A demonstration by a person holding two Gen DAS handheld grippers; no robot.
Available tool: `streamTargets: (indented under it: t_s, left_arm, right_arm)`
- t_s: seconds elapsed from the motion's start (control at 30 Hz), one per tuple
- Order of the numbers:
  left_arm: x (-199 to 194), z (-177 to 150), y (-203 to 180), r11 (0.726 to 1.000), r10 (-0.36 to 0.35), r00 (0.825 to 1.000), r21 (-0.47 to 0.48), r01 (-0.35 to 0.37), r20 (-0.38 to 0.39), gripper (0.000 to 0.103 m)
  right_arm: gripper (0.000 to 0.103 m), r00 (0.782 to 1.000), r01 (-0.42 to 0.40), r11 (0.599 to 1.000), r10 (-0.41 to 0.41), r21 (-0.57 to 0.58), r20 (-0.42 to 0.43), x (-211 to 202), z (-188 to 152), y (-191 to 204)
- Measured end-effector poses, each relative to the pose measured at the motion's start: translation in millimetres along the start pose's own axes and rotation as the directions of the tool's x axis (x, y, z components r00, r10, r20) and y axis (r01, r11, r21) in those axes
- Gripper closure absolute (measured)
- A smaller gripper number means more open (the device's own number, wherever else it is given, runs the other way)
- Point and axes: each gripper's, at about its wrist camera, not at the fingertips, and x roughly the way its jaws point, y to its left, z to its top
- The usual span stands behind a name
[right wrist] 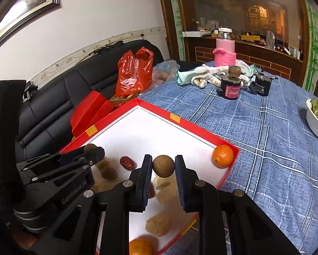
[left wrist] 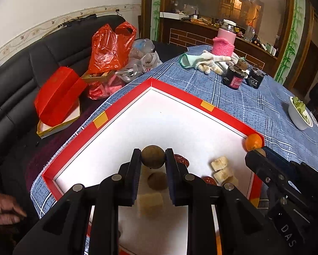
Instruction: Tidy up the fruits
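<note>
The tray [left wrist: 120, 108] looked like glossy red cardboard with a smooth, matt white floor. Under it, the tablecloth [right wrist: 265, 148] was a blue woven cloth with a rough, denim-like texture. Both grippers [left wrist: 153, 159] [right wrist: 163, 166] appeared to be matt black plastic with shiny metal pins, each clamped on a dull, rough-skinned brown fruit [left wrist: 152, 156] [right wrist: 163, 166]. The orange [right wrist: 222, 156] had a pebbled, slightly glossy peel. The sofa [left wrist: 31, 63] looked like smooth black leather, and the orange bag [right wrist: 134, 74] was thin, crinkled, shiny plastic.
</note>
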Motion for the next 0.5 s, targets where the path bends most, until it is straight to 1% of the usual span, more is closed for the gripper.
streamTargets:
  t_s: [0.5]
  left_arm:
    - [7.5, 3.1, 2.4, 1.000, 0.001, 1.000, 0.000, -0.001, -0.012, 0.083]
  right_arm:
    - [0.082, 1.000, 0.008, 1.000, -0.008, -0.003, -0.026, 15.3, 3.4, 0.6]
